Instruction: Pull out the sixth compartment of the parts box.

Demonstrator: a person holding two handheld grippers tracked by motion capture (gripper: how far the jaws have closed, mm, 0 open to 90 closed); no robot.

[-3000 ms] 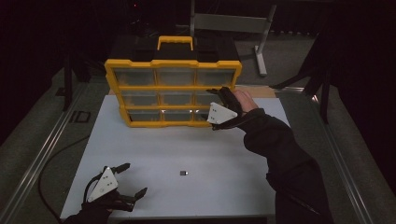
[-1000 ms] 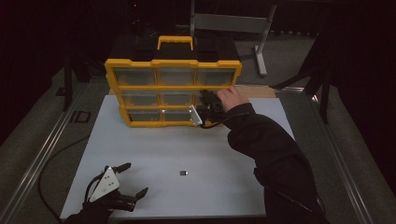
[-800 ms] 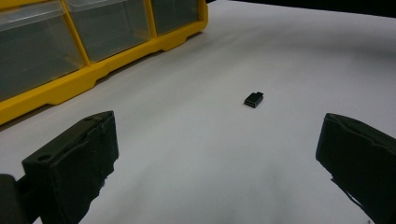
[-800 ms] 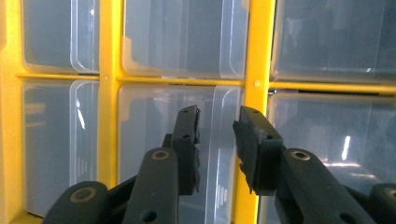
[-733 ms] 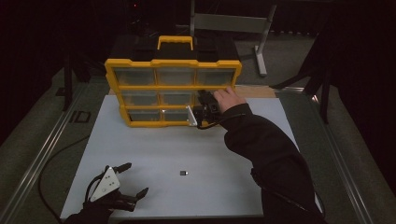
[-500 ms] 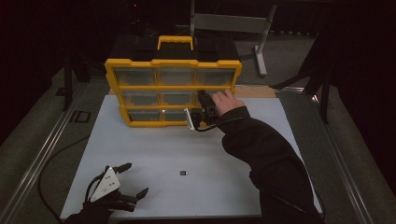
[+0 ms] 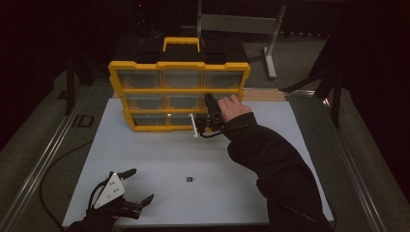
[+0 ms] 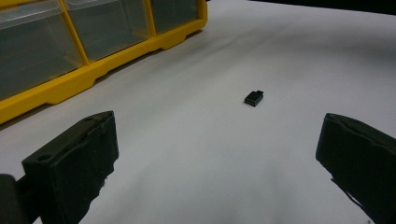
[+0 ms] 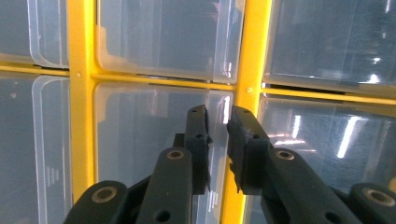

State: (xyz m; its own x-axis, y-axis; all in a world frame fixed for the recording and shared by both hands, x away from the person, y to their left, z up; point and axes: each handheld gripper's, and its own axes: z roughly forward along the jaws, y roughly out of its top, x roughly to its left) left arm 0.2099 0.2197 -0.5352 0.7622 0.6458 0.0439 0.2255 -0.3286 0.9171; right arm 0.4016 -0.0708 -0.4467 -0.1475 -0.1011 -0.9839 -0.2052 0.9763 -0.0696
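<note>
yellow-framed plastic organiser with clear drawers [image 7: 179, 92] stands at tabletop [image 7: 159, 154] rear | right hand-held gripper [image 9: 218, 125] jaws nearly closed around a clear drawer's [image 9: 154, 140] thin edge: likely light, slippery, flexing, pinch that lip | left hand-held gripper [image 7: 133, 186] open near small black part [image 8: 253, 97]

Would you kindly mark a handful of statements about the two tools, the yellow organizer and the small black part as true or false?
1. The right tool is up against the yellow organizer. True.
2. The small black part sits inside a drawer. False: it lies on the white table, apart from the organizer.
3. The left tool has its jaws spread wide. True.
4. The left tool grips the small black part. False: the part lies ahead of its open jaws, untouched.
5. The right tool's jaws are spread wide. False: they are nearly together at the edge of a clear drawer.
</note>
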